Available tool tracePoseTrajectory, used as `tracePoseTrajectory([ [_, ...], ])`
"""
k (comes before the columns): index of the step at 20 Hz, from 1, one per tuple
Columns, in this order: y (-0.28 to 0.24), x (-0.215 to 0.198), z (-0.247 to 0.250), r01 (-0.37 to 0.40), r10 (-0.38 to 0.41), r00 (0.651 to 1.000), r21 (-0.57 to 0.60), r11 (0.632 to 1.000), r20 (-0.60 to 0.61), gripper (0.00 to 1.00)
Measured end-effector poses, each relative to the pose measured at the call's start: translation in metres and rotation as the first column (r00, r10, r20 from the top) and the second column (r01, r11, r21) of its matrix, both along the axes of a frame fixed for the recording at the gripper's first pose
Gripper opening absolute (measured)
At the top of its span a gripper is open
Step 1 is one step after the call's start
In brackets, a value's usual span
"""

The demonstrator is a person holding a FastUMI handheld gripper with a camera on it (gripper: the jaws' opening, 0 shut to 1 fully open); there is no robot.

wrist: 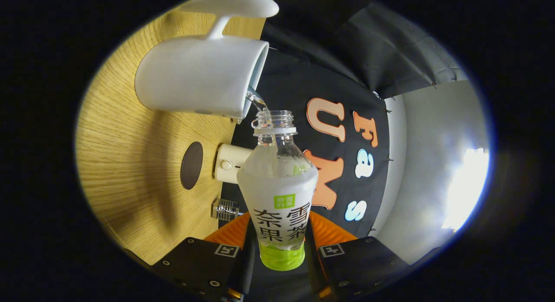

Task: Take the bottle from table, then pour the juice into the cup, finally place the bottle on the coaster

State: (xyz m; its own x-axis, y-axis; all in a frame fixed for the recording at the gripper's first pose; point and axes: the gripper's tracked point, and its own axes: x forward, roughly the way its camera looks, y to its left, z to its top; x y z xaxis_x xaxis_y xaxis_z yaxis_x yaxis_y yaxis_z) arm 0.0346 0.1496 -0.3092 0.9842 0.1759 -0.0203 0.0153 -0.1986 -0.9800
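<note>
Gripper view: gripper [281, 250] fingers clamp the bottle [278, 193], tipped so its open neck meets the cup [204, 74] rim at eleven o'clock, letting juice [259, 101] stream across.

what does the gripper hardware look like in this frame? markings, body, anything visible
The gripper shows as two flat, blocky black plates flanking the centre. Each plate carries a small square black-and-white fiducial tag near its inner top corner and several round screw heads along its surface. Behind the plates sits an orange body piece. No cables or sleeve visible.
</note>
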Motion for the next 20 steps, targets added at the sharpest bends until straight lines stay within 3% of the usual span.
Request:
tracePoseTrajectory([
  [20,0.014,0.010,0.025,-0.086,0.099,0.992,-0.146,0.986,0.083,0.53],
])
